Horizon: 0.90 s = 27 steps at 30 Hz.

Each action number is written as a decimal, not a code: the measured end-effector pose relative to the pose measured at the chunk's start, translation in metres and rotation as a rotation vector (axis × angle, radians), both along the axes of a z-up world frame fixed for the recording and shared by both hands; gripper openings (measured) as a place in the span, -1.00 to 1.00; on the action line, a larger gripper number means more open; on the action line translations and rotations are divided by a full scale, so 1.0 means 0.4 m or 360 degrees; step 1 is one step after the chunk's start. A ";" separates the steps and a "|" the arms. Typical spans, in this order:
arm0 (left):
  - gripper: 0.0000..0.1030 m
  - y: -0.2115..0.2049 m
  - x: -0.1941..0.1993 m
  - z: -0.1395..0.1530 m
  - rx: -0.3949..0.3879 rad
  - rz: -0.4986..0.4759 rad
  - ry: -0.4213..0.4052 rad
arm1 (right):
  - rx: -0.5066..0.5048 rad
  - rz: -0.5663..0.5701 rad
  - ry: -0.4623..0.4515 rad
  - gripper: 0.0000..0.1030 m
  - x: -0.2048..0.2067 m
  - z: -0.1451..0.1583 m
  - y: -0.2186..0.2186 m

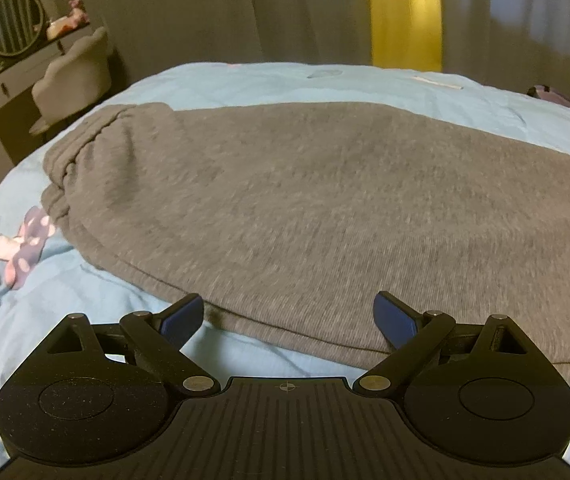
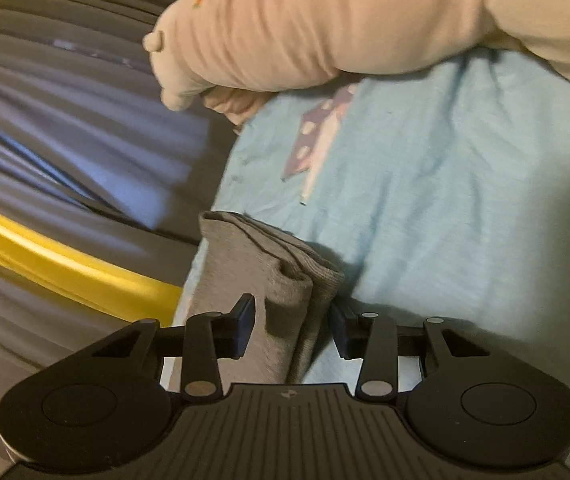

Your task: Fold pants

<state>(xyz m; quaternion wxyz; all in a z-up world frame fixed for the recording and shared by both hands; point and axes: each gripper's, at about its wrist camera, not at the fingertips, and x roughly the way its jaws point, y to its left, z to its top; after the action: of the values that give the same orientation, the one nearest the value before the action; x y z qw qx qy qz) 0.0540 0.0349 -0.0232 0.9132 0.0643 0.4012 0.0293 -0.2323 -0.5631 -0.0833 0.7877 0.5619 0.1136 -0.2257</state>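
Right wrist view: right tool (image 2: 290,328) hides part of pants (image 2: 245,264) cuffs.

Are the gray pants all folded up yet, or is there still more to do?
Not yet. Done: the gray pants lie flat on the blue bedsheet, seemingly folded leg over leg. In hand: the right hand-held gripper has a bunched fabric end between its fingers, not clearly pinched. The left hand-held gripper is open at the near edge, holding nothing. Left: probably folding that long shape shorter.
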 end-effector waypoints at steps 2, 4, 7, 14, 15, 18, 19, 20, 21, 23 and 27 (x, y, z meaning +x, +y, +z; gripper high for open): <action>0.87 0.000 0.000 0.000 -0.0002 0.0010 0.0000 | -0.0058 0.0028 0.0009 -0.55 0.013 0.008 0.007; 0.87 -0.001 -0.001 0.000 -0.0004 0.0017 -0.0002 | -0.0090 0.0049 0.0023 -0.56 0.023 0.012 0.003; 0.87 -0.003 -0.003 0.002 -0.0009 0.0011 -0.0007 | -0.0085 0.0058 0.0050 -0.30 0.036 0.013 0.001; 0.87 0.002 -0.020 0.051 -0.0089 0.0026 -0.0048 | -0.0223 0.0052 0.0283 -0.68 0.076 0.053 0.018; 0.87 0.012 -0.028 0.070 -0.0125 0.0050 -0.0089 | -0.0239 0.0054 0.0297 -0.69 0.081 0.061 0.022; 0.87 0.041 -0.049 0.131 -0.0180 0.0071 -0.0193 | -0.0349 0.0078 0.0342 -0.71 0.095 0.103 0.044; 0.89 0.051 -0.054 0.147 -0.0163 0.0058 -0.0224 | -0.0396 0.0088 0.0363 -0.71 0.104 0.122 0.054; 0.90 0.060 -0.057 0.159 -0.0127 0.0044 -0.0249 | -0.0463 0.0104 0.0407 -0.71 0.120 0.146 0.068; 0.91 0.069 -0.060 0.165 -0.0081 0.0027 -0.0277 | -0.0531 0.0112 0.0476 -0.71 0.136 0.165 0.082; 0.92 0.092 -0.073 0.158 0.0020 0.0007 -0.0355 | -0.0667 0.0143 0.0594 -0.72 0.182 0.206 0.118; 0.94 0.160 -0.056 0.131 -0.0223 0.0162 -0.0282 | -0.0894 0.0271 0.0591 -0.75 0.271 0.298 0.227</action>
<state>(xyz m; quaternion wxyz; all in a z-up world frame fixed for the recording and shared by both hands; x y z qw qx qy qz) 0.0317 0.0989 0.0293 0.9447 -0.0228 0.3228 0.0530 -0.1240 -0.4724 0.0359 0.8935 0.2610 0.2350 -0.2800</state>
